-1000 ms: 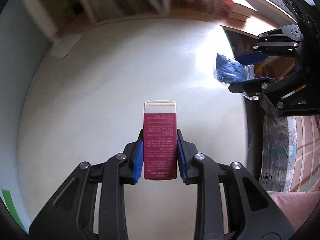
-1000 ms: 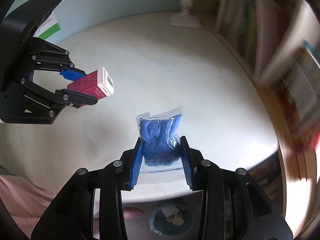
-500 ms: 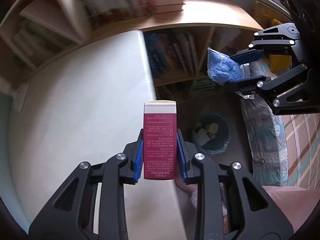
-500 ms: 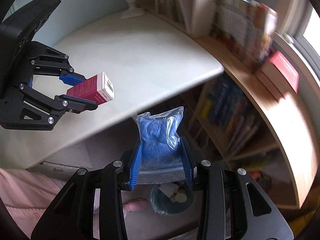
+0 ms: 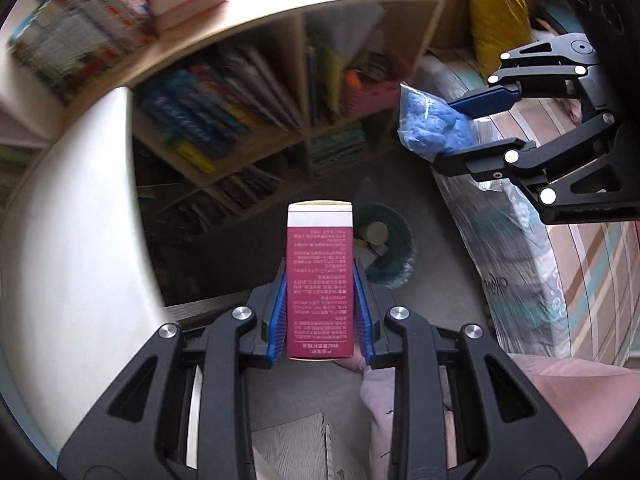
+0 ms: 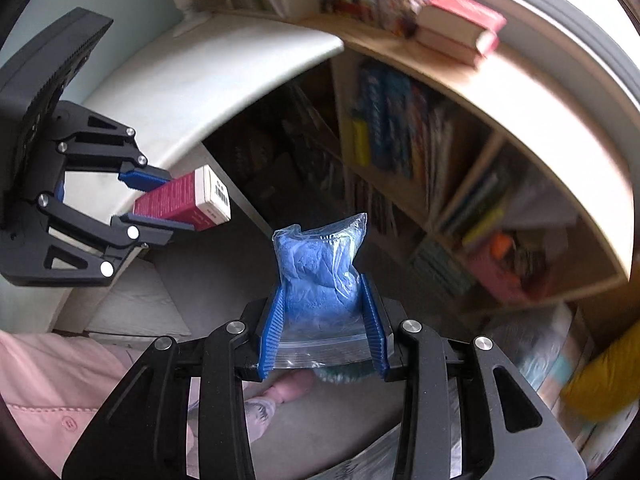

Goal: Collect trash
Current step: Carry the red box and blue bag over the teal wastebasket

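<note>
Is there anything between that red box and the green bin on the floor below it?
Nothing: in the left wrist view the red box hangs above the bin with only bare grey floor around.

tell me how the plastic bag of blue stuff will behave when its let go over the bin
The plastic bag probably flops: its clear film wrinkles and bulges between the right gripper pads. Its lumpy blue filling looks soft and light, so it should drop limply toward the bin, not bounce or roll.

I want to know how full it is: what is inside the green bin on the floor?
Some pale scraps lie inside the green bin; the red box covers its left part.
</note>
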`<state>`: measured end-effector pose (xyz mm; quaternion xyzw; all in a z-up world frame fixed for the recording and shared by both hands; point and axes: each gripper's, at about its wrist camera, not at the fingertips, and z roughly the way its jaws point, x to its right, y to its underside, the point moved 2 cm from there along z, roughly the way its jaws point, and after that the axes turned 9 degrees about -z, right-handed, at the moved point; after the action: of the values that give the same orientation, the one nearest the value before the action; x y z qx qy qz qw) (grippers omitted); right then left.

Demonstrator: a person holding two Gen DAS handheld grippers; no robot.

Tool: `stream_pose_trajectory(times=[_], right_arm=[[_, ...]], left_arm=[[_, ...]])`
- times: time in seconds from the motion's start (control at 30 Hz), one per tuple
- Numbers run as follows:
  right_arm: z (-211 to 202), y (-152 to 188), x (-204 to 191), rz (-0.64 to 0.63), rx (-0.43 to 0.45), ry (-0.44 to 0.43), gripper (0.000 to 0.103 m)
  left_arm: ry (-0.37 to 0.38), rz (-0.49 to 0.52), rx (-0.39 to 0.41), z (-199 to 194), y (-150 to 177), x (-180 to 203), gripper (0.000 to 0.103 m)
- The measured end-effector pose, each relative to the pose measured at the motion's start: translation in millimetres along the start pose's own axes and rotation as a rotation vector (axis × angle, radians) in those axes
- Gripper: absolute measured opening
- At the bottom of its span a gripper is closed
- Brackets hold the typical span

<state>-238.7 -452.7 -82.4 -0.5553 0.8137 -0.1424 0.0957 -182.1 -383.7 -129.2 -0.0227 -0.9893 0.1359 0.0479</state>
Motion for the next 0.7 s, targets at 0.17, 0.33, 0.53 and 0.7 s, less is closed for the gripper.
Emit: stream_pose_trajectory(times=[0.17,0.33,0.53,0.7], right_arm=[[5,33,15,0.076,-0.022,-0.011,0.037],[15,65,29,0.143,-0.047,-0.032,0.037],[27,89,42,0.191,-0.071,-0.058,0.037],[38,100,48,0.210,-0.091,-0.071,0.037]], left_arm=[[0.022,0.045,-0.056,25,-2,32,0.026],[0.039,0.070,-0.108,50,-5,56,0.026],[0.059,0.082,-0.161,78,-10,80,0.026],[0.057,0.089,-0.186,93,-14,90,0.026]])
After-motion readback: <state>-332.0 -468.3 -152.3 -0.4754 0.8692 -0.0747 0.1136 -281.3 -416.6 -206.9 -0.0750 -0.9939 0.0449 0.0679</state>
